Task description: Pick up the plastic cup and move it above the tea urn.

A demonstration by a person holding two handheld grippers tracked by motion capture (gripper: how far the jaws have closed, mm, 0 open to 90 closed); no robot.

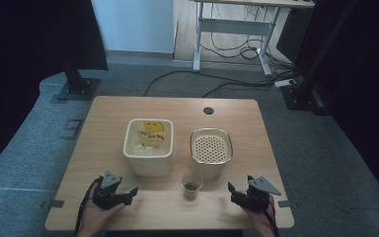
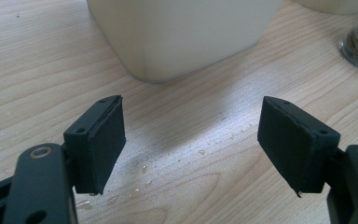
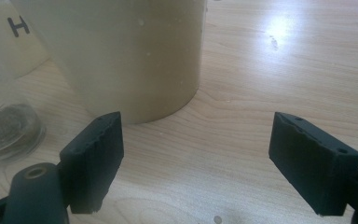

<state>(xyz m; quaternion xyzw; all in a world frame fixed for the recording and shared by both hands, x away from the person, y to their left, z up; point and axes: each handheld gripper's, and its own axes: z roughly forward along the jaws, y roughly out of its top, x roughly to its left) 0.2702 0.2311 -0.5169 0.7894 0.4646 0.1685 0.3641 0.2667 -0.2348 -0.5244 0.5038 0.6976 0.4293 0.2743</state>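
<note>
1. Plainly, the left gripper (image 1: pixel 114 193) is resting low on the wooden table (image 1: pixel 103 113), its jaws standing wide apart and holding nothing; a few water droplets (image 2: pixel 142 169) are lying on the wood between its fingers (image 2: pixel 103 140).
2. Just ahead of those fingers, the cream square tub (image 1: pixel 148 146) is sitting upright, with a yellow printed packet (image 1: pixel 150 132) inside. It is looking like stiff, smooth plastic (probably light, and likely slippery if wet), so gripping over one rim wall seems safest.
3. Between the two grippers, a small clear cup (image 1: pixel 192 184) is standing with something dark at its bottom. It is looking thin and easily crushed or tipped, so a gentle mid-height pinch would suit it.
4. Just beyond the right fingers, the metal-rimmed container (image 1: pixel 211 150) with a perforated insert is standing, probably heavier and rigid.
5. The right gripper (image 1: pixel 244 194) is likewise gaping wide and empty.
</note>
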